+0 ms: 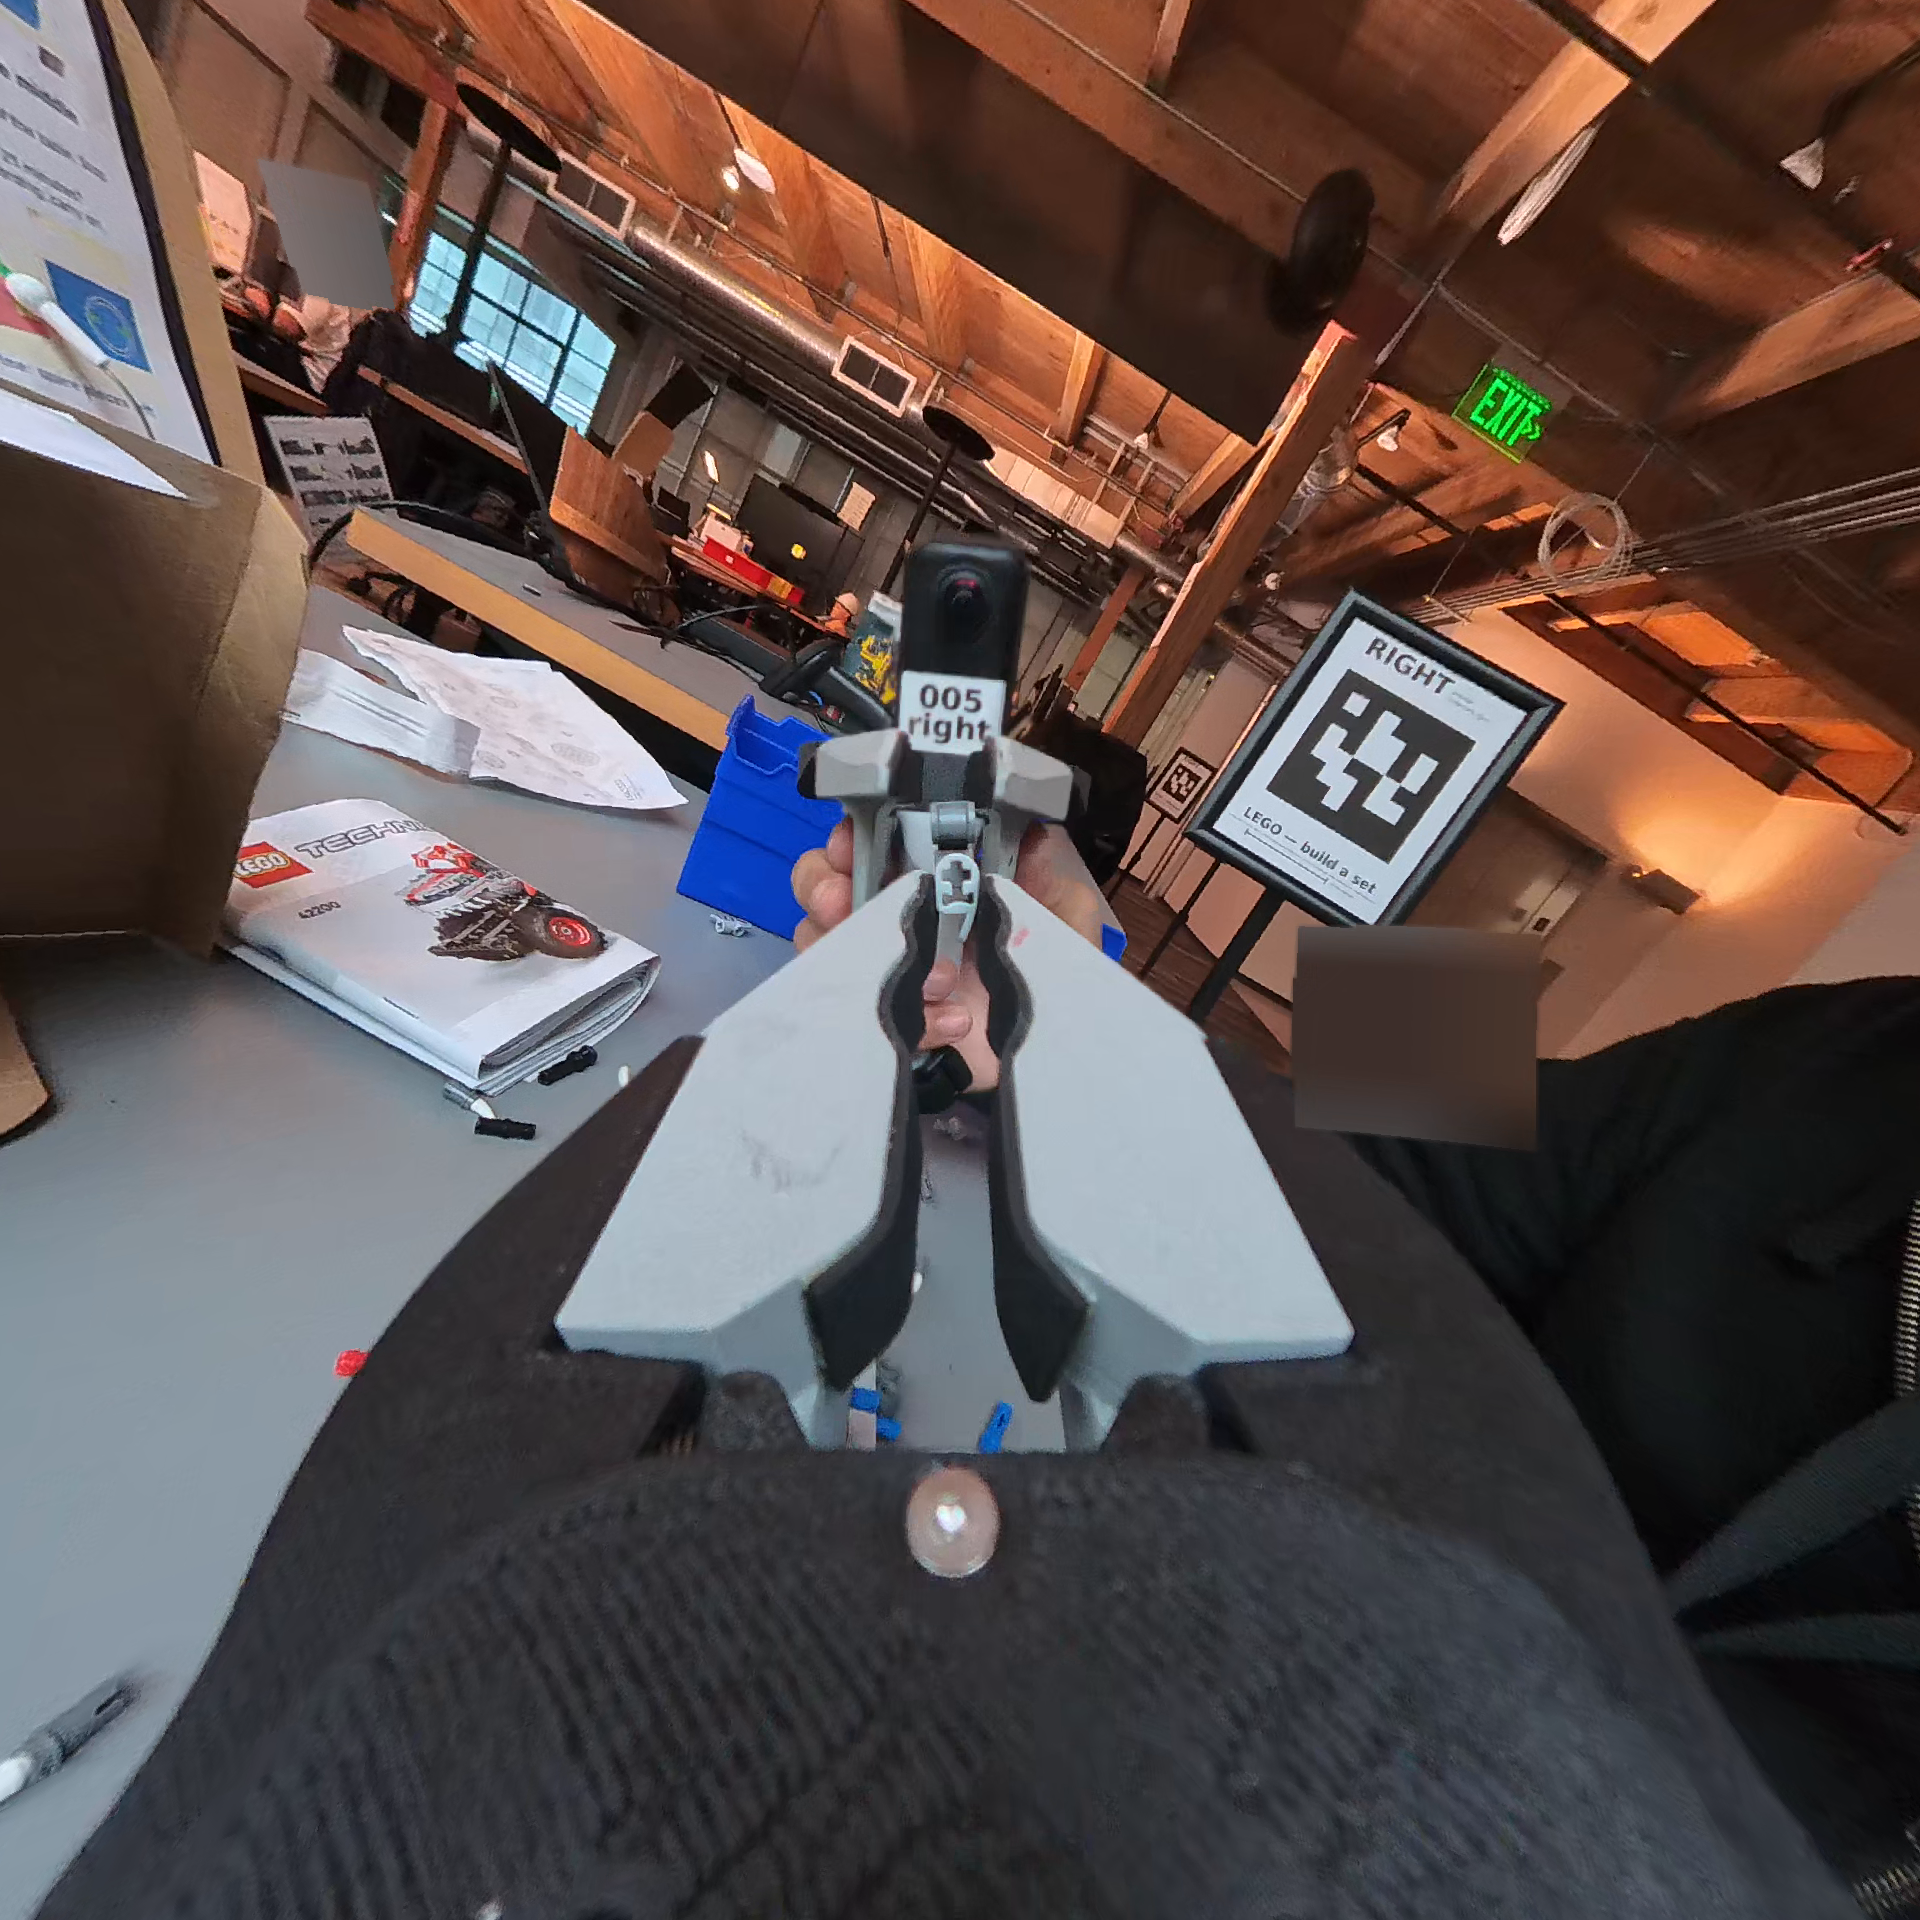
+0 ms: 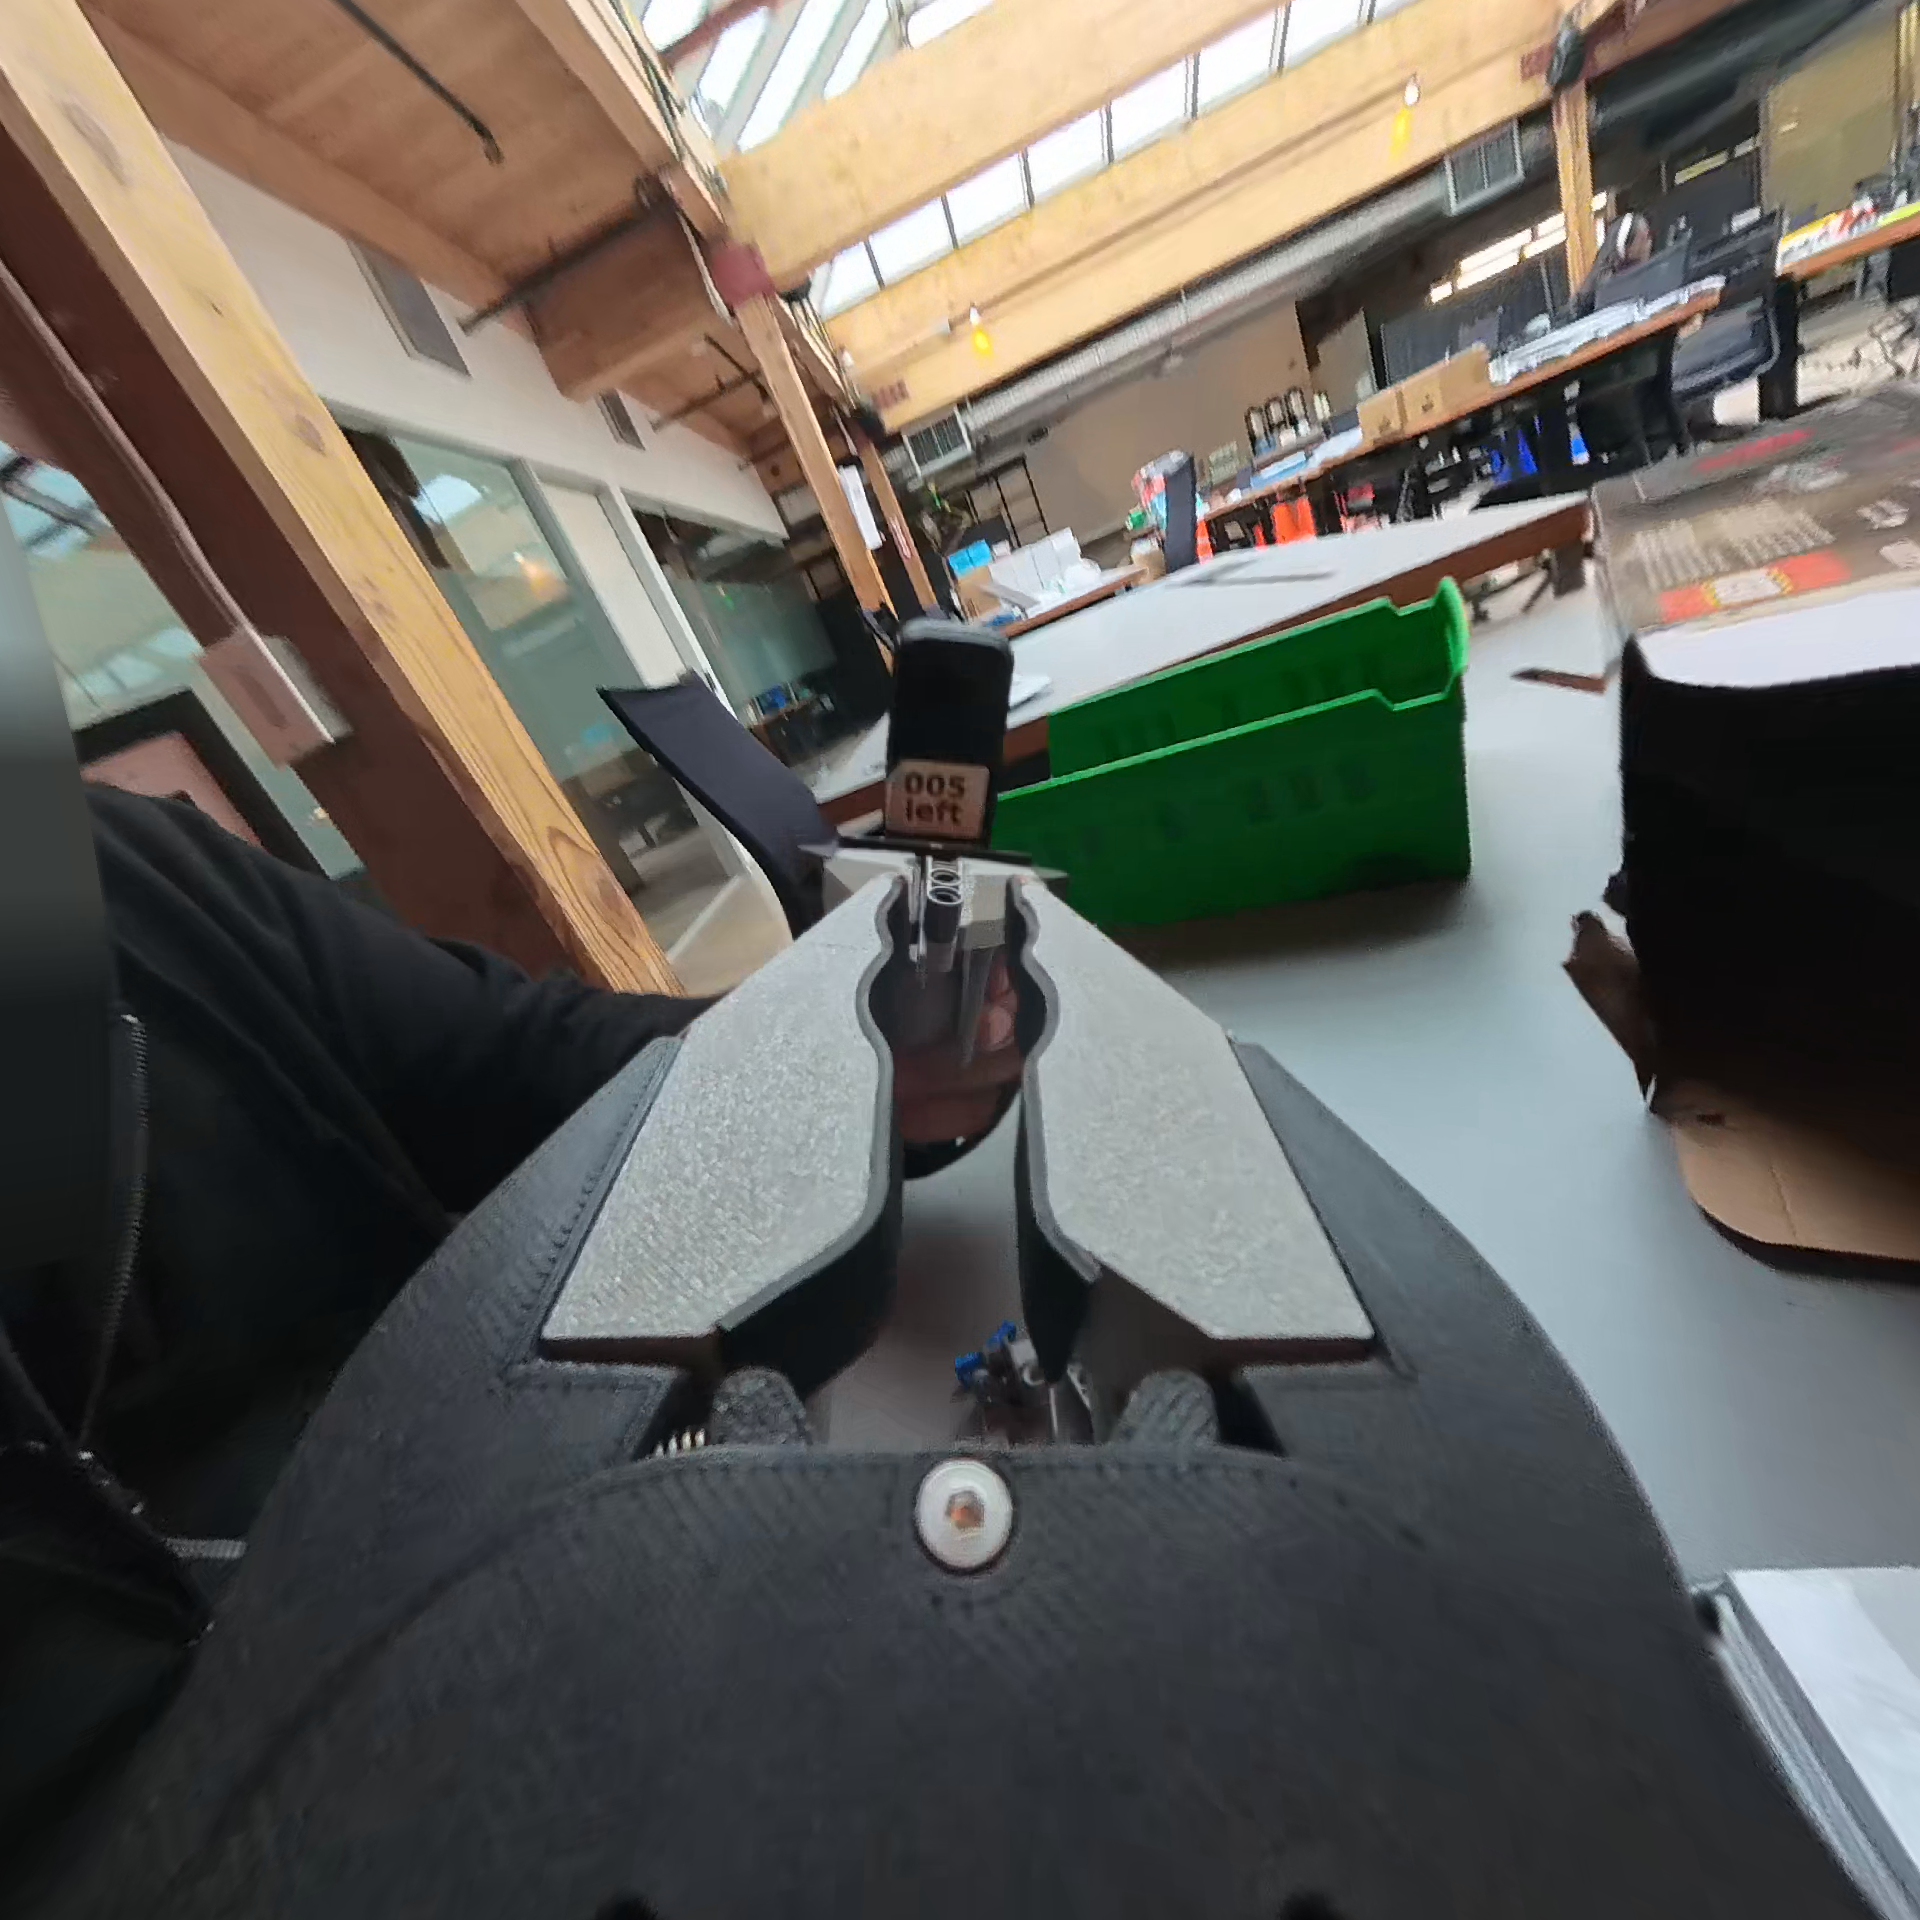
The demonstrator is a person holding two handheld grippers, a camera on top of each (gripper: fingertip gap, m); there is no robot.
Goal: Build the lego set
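Both sets of jaws are nearly together, tip to tip with the other gripper, raised above the grey table point(image 1: 208, 1226). The left gripper point(image 1: 956, 894) pinches a light grey lego piece point(image 1: 956, 883) with a cross-shaped hole at its fingertips. The right gripper point(image 2: 951, 914) clamps a thin grey piece point(image 2: 940, 930); whether that is the same part or one joined to it, I cannot tell. The right gripper point(image 1: 935, 800) faces the left wrist view head-on, a hand point(image 1: 831, 894) behind it.

On the table to the left lies the folded instruction booklet point(image 1: 436, 935), with small black pins point(image 1: 566, 1062) beside its near edge and a red bit point(image 1: 351, 1361) nearer still. A blue bin point(image 1: 753, 831) stands farther off, with loose printed sheets point(image 1: 499, 717) to its left. In the right wrist view a green bin point(image 2: 1247, 790) sits beyond the grippers.
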